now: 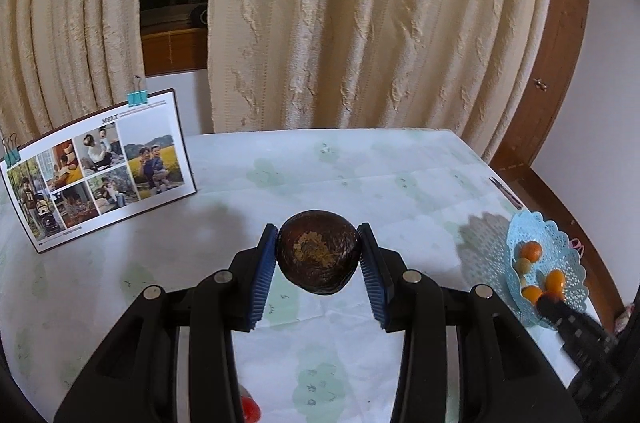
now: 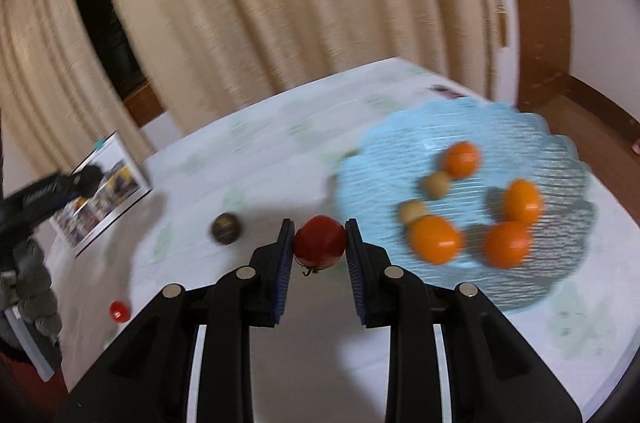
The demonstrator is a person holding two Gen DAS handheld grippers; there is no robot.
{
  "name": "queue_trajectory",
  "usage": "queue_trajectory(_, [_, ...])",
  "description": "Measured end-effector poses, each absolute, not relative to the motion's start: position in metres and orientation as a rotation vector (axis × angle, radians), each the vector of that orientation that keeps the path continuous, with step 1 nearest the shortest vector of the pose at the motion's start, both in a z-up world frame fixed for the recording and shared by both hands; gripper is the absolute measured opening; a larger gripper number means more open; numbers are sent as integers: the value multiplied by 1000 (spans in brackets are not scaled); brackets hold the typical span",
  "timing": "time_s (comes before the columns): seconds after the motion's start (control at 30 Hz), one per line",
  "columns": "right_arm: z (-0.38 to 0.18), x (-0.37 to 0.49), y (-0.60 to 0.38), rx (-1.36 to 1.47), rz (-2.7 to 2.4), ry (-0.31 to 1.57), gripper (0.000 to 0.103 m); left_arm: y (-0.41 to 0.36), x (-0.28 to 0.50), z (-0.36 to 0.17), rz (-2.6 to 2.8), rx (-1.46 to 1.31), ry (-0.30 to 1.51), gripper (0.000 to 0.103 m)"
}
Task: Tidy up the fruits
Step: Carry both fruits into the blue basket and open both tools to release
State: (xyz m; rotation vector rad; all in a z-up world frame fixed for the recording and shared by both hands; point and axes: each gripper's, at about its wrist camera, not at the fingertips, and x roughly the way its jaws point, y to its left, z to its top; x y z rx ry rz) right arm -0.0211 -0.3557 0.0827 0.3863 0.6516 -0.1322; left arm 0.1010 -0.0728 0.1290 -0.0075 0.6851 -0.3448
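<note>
My left gripper [image 1: 318,243] is shut on a dark brown round fruit [image 1: 317,257] and holds it above the table. My right gripper [image 2: 319,237] is shut on a red tomato [image 2: 320,241], held just left of the blue lace basket [image 2: 560,159]. The basket holds several orange fruits [image 2: 436,239] and two small tan ones [image 2: 412,211]; it also shows in the left wrist view [image 1: 520,231] at the right. A dark round fruit [image 2: 226,228] and a small red fruit [image 2: 120,311] lie on the table. The right wrist view is blurred.
A photo board [image 1: 96,167] with blue clips stands at the table's left. Cream curtains [image 1: 360,23] hang behind the table. The table has a white cloth [image 1: 360,175] with pale green prints. A red fruit [image 1: 250,409] peeks out under my left gripper.
</note>
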Motion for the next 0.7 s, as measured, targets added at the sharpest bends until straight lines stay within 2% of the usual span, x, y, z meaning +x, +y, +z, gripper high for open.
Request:
queue_trajectory(0.33, [69, -50, -411, 471, -271, 644, 27, -86, 94, 126, -371, 14, 691, 41])
queue_trajectory(0.37, [69, -52, -413, 482, -272, 641, 30, -87, 94, 126, -373, 16, 690, 41])
queue_trajectory(0.4, [69, -53, -416, 494, -274, 636, 40, -87, 93, 126, -375, 17, 689, 41])
queue_trajectory(0.47, [71, -59, -422, 518, -290, 607, 51, -89, 91, 126, -384, 18, 688, 41])
queue_trajectory(0.7, [76, -82, -432, 489, -396, 524, 51, -106, 81, 125, -431, 36, 689, 41])
